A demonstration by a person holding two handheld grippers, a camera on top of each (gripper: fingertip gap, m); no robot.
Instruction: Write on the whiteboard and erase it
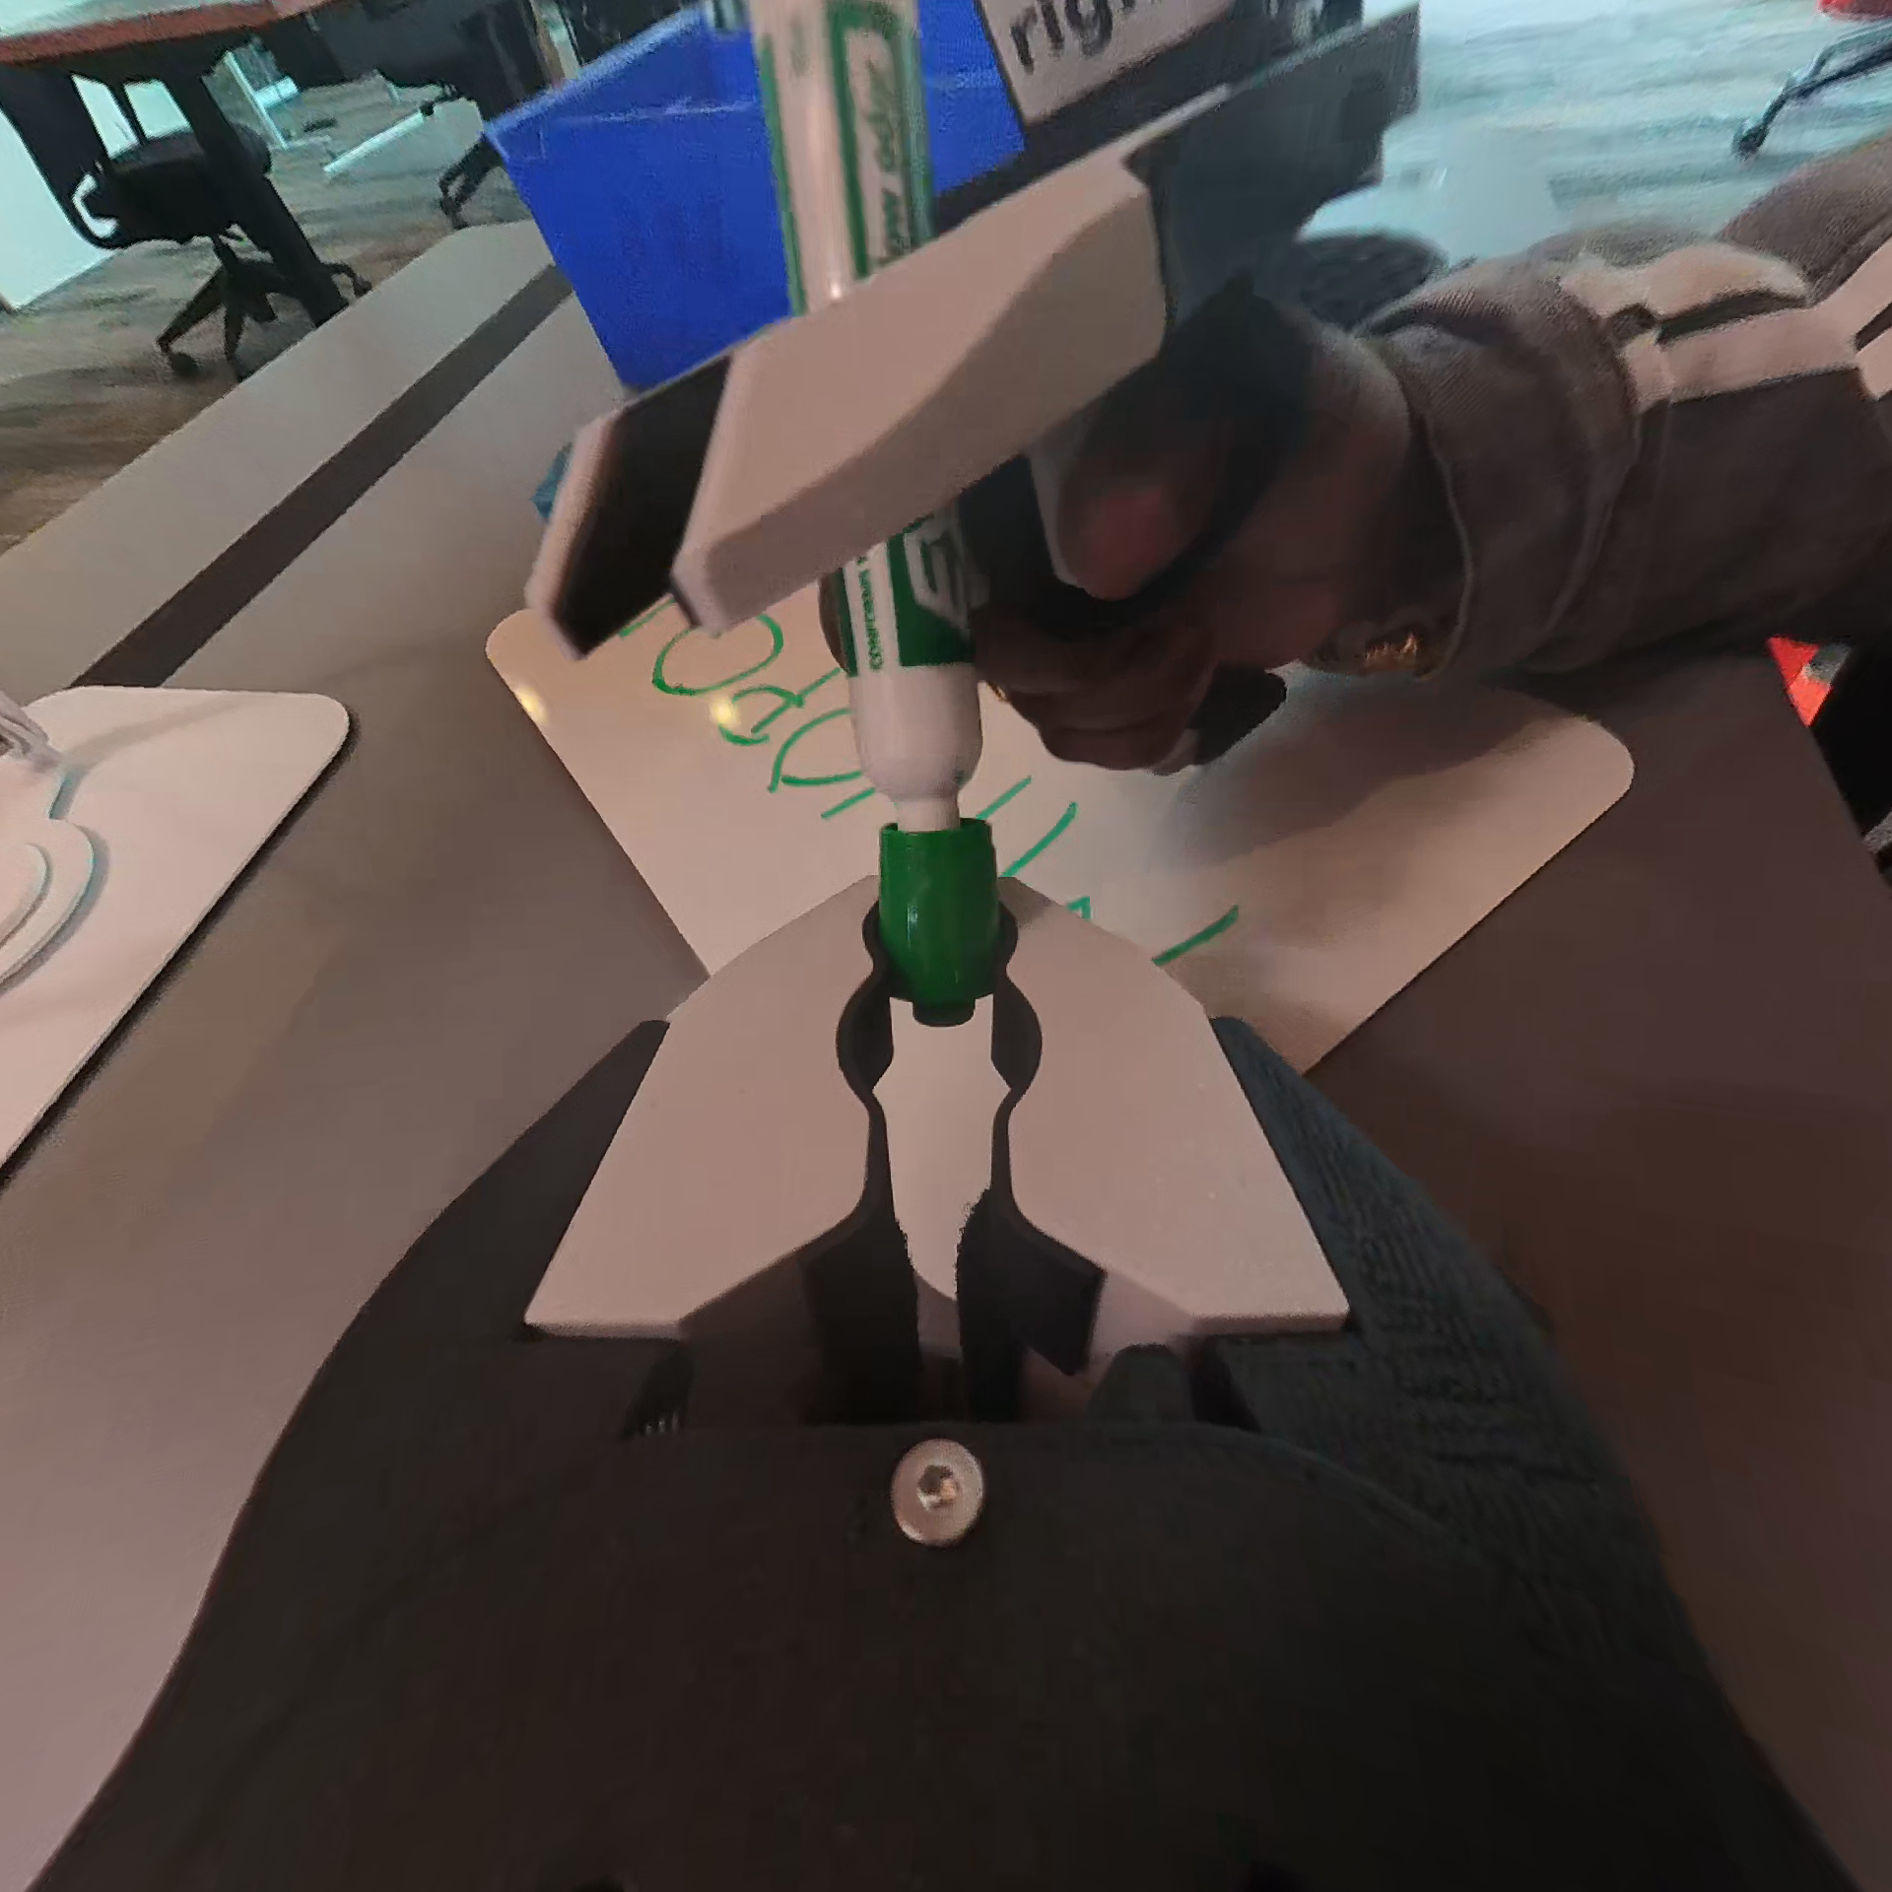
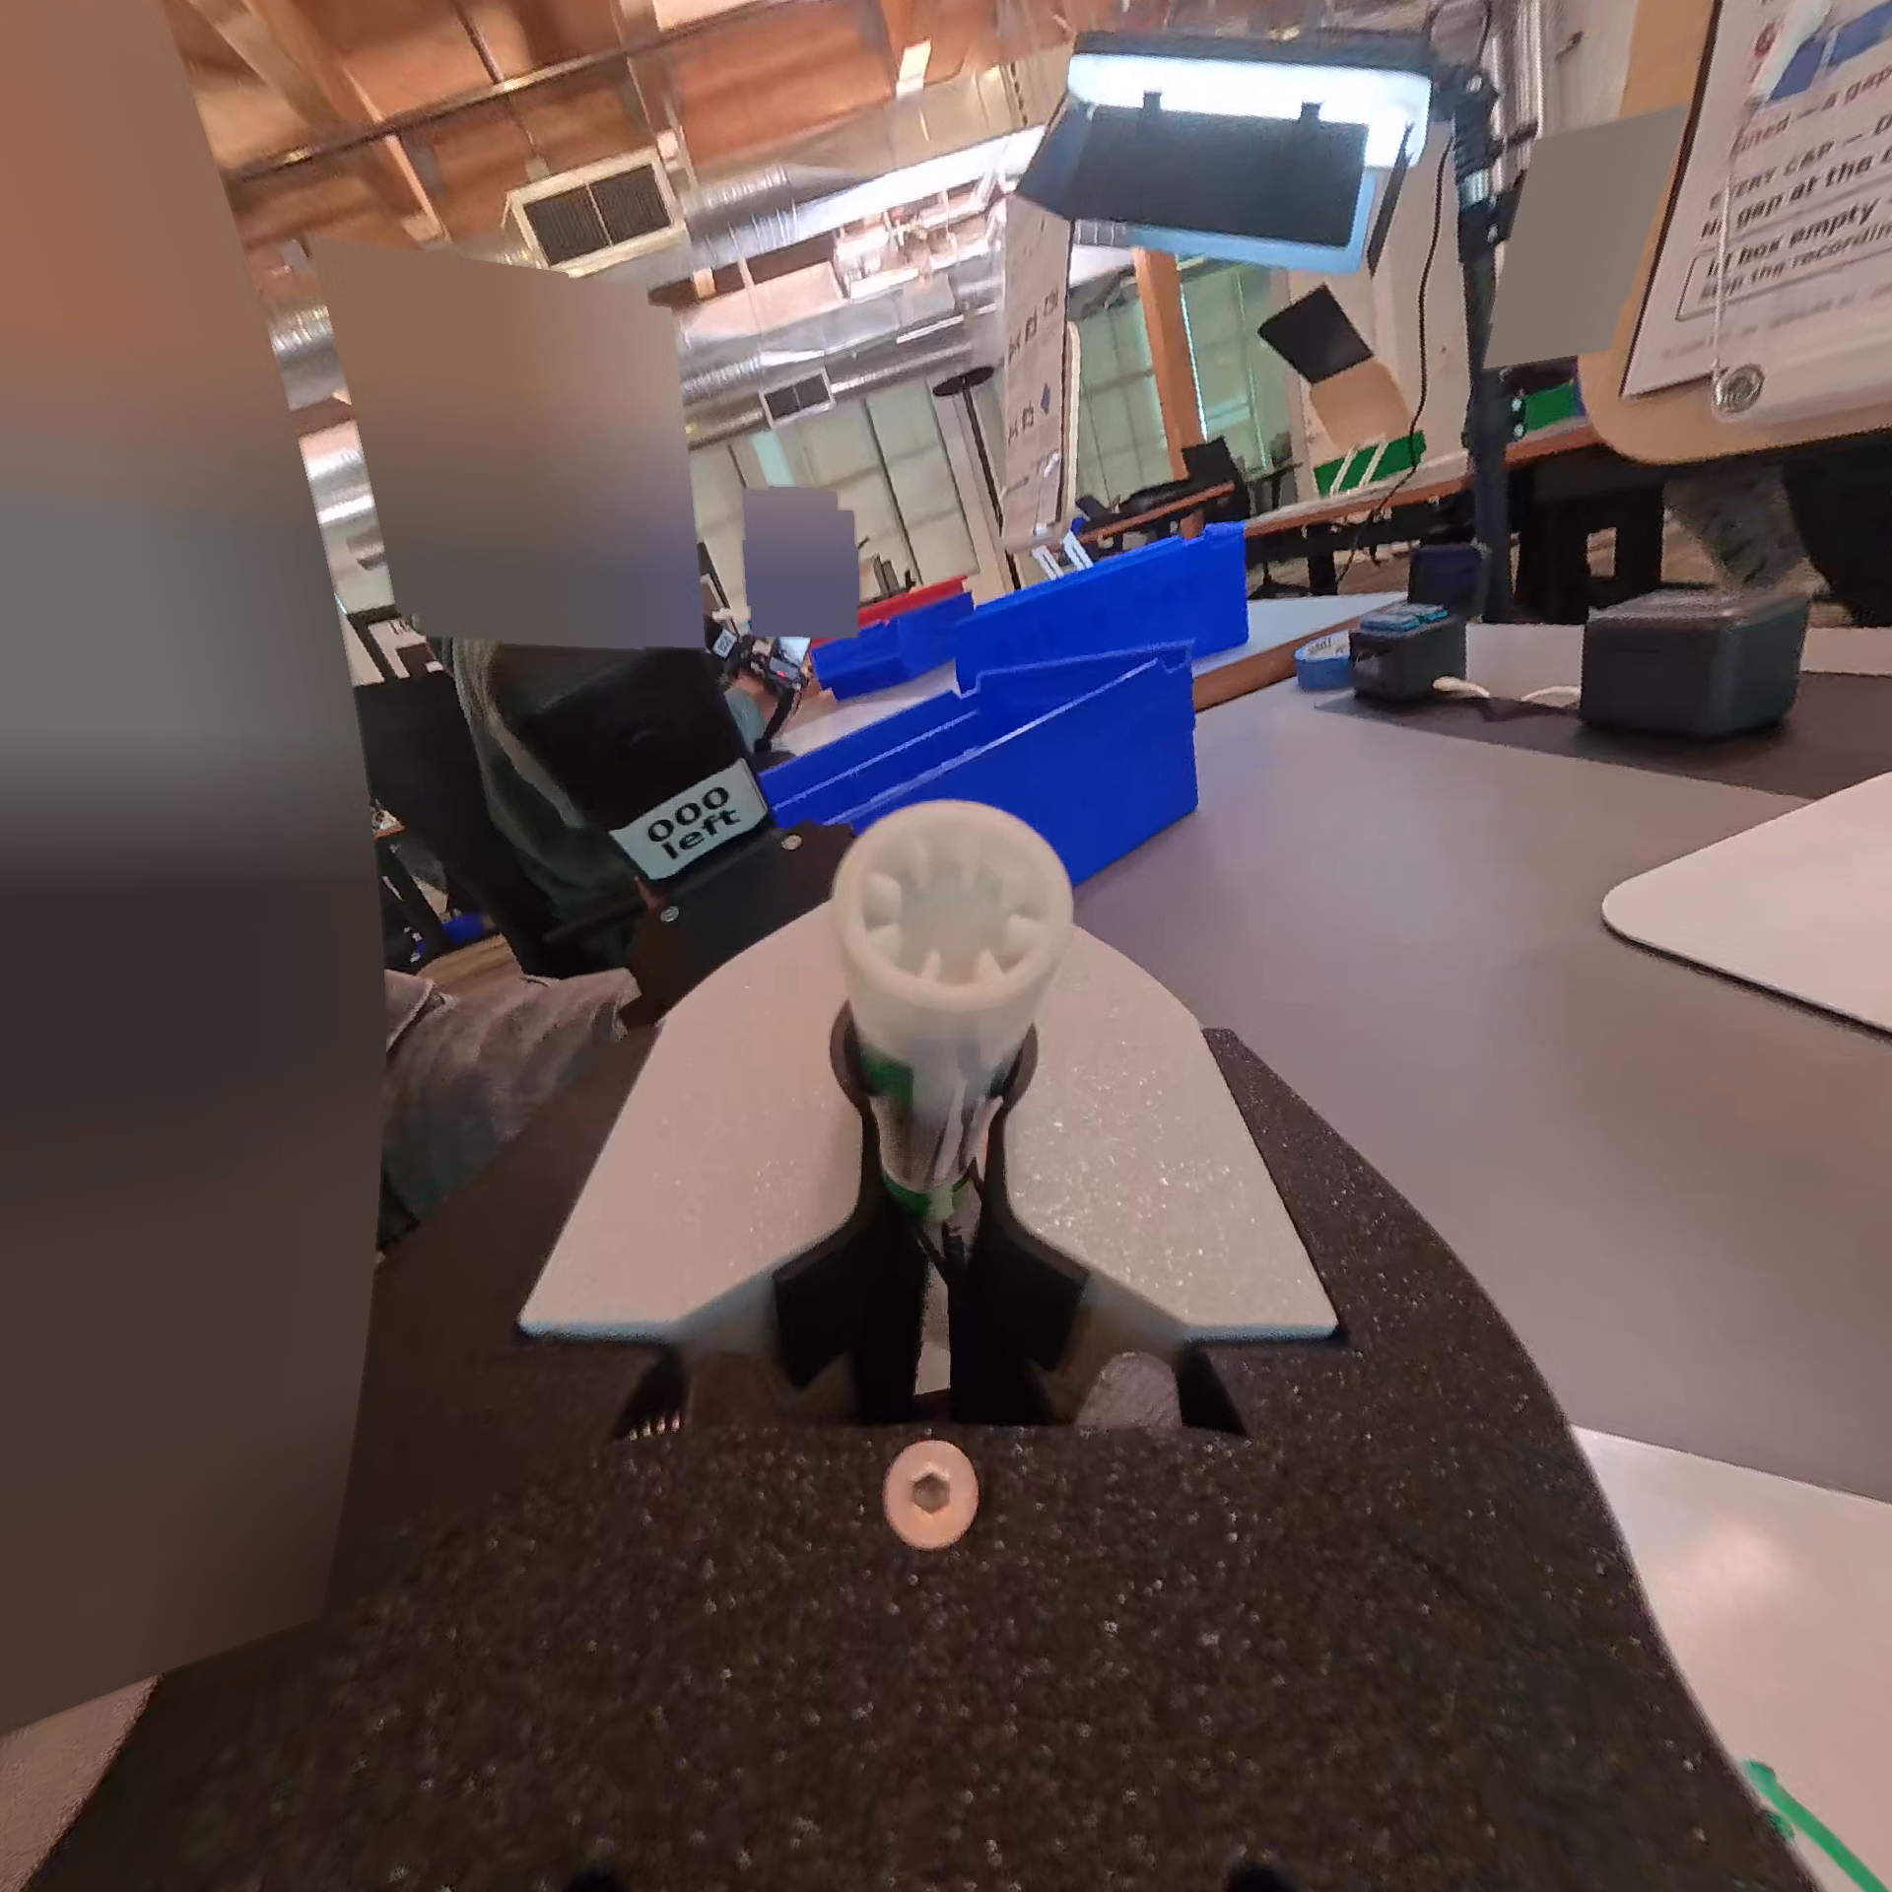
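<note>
In the left wrist view my left gripper is shut on a green marker cap, open mouth facing away. A white marker with a green label comes down from above, and its narrow white neck reaches into the cap's mouth. My right gripper is shut on the marker's barrel. In the right wrist view my right gripper grips the marker, whose hollow rear end faces the camera. The left gripper's body shows behind it, its fingers hidden. The whiteboard lies on the table below, with green writing.
A blue bin stands past the whiteboard and shows in the right wrist view. A second white board lies to the left. A person's brown sleeve reaches in from the right. Dark boxes sit at the table's back. Across from one pair of fingers to the other is roughly 8 cm.
</note>
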